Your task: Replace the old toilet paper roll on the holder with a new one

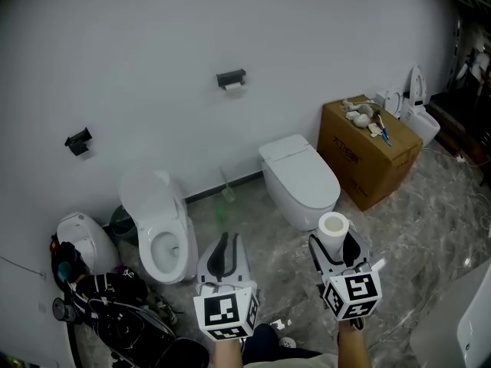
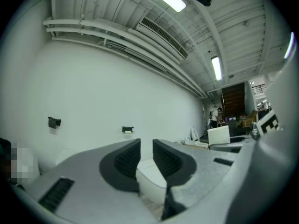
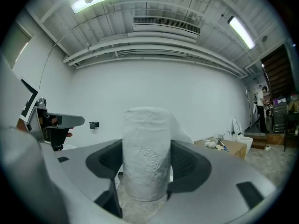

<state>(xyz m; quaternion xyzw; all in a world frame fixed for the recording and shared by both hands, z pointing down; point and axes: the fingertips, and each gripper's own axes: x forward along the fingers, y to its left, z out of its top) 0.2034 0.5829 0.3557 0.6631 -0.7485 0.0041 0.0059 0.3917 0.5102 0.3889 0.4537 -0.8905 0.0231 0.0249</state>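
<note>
A black holder [image 1: 231, 77] is fixed to the white wall, with a small white roll remnant [image 1: 233, 86] under it; the left gripper view shows it far ahead [image 2: 127, 129]. My right gripper [image 1: 335, 241] is shut on a new white toilet paper roll [image 1: 333, 225], which stands upright between the pads [image 3: 145, 160]. My left gripper [image 1: 223, 240] is level beside it, its jaws a narrow gap apart with nothing between them [image 2: 146, 146]. Both grippers are well short of the wall.
A second black holder [image 1: 78, 140] sits lower left on the wall. An open toilet [image 1: 157, 228] and a closed toilet [image 1: 299, 179] stand below the holders. A cardboard box [image 1: 368, 152] with small items is at right. Bags [image 1: 107, 297] lie at lower left.
</note>
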